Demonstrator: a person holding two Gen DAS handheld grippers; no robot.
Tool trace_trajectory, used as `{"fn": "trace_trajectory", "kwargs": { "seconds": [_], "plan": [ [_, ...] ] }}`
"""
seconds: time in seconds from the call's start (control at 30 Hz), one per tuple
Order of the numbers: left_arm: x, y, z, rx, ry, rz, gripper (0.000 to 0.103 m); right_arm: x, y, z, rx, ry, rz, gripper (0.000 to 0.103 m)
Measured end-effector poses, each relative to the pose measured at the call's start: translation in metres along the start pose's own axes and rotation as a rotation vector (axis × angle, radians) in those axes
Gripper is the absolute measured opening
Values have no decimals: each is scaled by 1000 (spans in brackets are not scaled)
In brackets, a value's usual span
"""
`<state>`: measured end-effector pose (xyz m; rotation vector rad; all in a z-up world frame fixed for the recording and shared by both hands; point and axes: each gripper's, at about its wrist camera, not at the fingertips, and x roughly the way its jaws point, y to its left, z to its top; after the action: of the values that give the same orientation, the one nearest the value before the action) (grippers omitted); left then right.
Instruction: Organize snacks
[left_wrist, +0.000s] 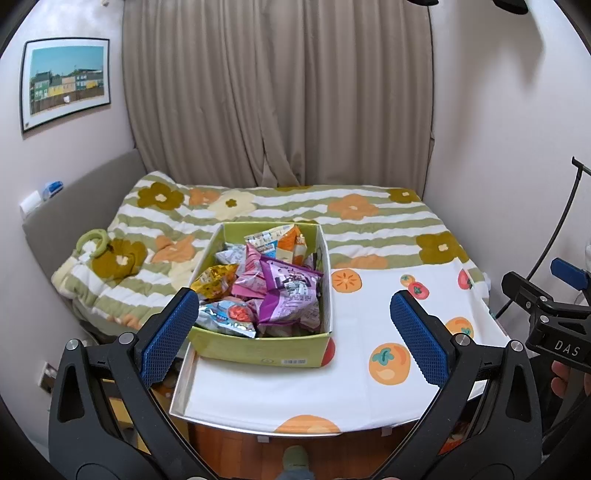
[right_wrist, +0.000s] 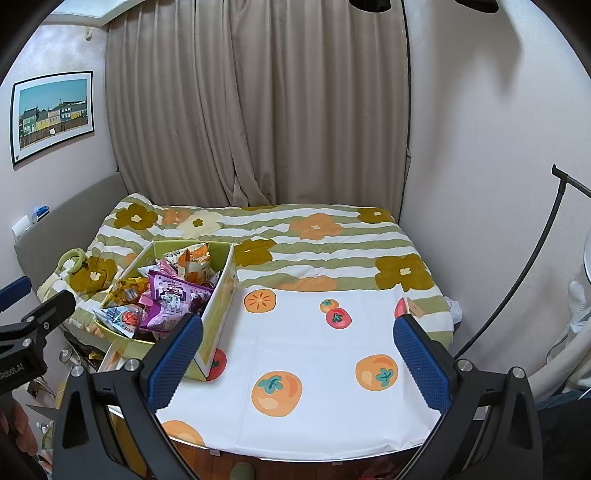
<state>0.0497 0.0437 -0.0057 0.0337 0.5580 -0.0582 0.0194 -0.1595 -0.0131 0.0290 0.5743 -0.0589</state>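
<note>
A green cardboard box (left_wrist: 258, 349) stands at the left of a small table covered by a white fruit-print cloth (left_wrist: 362, 369). It holds several snack packets, among them a purple one (left_wrist: 291, 291), an orange one (left_wrist: 295, 243) and a yellow one (left_wrist: 216, 280). The box also shows in the right wrist view (right_wrist: 218, 317), with the purple packet (right_wrist: 173, 299) on top. My left gripper (left_wrist: 295, 332) is open and empty, held above the table's near edge in front of the box. My right gripper (right_wrist: 299, 354) is open and empty over the cloth (right_wrist: 314, 369), to the right of the box.
A bed with a striped flower quilt (left_wrist: 295, 210) lies behind the table, with a green ring toy (left_wrist: 92, 240) at its left. Beige curtains (left_wrist: 277, 92) hang at the back. A black lamp stand (right_wrist: 535, 266) curves up at the right. Wooden floor shows below the table edge.
</note>
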Motion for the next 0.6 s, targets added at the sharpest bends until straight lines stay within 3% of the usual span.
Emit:
{"fn": "trace_trajectory", "kwargs": {
  "seconds": [0.6],
  "plan": [
    [-12, -8, -7, -2, -31, 19, 103, 2, 0, 1, 2, 5, -2, 102]
  ]
}}
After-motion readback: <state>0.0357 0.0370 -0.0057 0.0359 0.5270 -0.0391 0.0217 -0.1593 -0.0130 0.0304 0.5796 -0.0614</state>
